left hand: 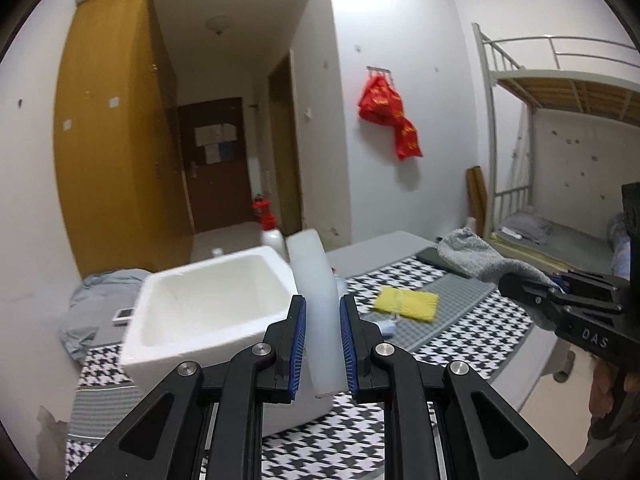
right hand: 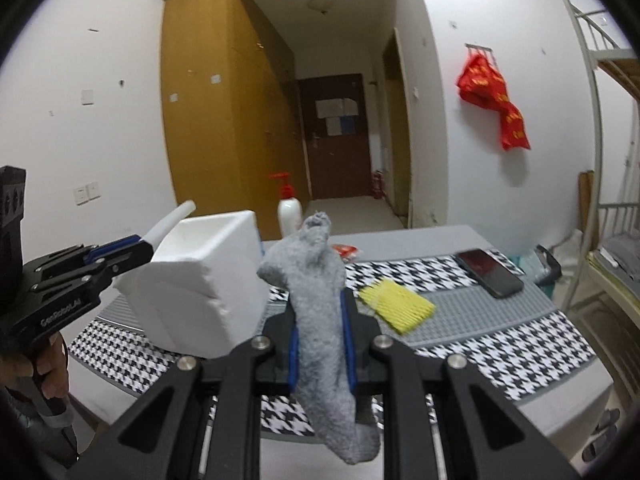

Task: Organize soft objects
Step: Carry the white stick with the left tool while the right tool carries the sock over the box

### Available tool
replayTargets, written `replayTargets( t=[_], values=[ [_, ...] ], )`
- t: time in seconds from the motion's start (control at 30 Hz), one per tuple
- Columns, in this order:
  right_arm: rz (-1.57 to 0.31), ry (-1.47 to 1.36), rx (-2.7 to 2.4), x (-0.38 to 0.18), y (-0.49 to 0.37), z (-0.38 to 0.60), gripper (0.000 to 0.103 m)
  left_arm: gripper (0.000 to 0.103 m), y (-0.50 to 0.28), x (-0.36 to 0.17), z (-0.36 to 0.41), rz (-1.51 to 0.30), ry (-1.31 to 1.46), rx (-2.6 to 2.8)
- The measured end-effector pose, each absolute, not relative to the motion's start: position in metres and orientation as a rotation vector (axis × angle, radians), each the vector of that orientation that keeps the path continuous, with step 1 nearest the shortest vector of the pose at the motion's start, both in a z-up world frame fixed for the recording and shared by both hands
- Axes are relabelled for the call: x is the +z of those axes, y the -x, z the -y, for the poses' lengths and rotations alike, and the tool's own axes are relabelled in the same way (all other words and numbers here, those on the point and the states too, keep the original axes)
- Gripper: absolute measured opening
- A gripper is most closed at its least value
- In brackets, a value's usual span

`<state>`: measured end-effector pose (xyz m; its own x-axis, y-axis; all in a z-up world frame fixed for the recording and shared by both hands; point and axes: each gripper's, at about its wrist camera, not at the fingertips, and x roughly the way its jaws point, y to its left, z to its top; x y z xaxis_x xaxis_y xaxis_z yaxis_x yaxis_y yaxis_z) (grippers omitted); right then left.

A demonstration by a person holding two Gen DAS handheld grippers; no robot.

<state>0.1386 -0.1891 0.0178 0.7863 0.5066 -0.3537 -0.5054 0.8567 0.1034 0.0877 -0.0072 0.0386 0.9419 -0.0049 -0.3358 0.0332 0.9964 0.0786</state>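
My left gripper [left hand: 323, 304] is shut on a white foam lid [left hand: 316, 264], which stands on edge between the blue pads. The open white foam box [left hand: 192, 344] is just left of the lid, on the houndstooth table. My right gripper [right hand: 320, 300] is shut on a grey sock [right hand: 316, 280]; its top pokes up above the pads and its toe hangs below. A yellow cloth [right hand: 398, 300] lies on the grey mat, right of the box [right hand: 192, 288]. From the right wrist view, the left gripper [right hand: 140, 246] holds the lid [right hand: 172, 220] above the box's left side.
A black phone [right hand: 490, 272] lies at the table's far right. A white pump bottle [right hand: 290, 212] with a red top and a red packet [right hand: 346, 250] sit behind the box. A bunk bed [left hand: 560, 80] stands beyond the table on the right. Crumpled grey fabric [left hand: 92, 300] lies left of the box.
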Motion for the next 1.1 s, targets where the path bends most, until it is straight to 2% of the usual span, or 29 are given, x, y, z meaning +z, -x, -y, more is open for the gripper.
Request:
replayTargets(
  t=[1.1],
  values=[
    [-0.364, 0.086, 0.778, 0.036, -0.156, 0.097, 0.022, 0.019, -0.064, 0.047, -0.074, -0.327, -0.019, 0.233]
  ],
)
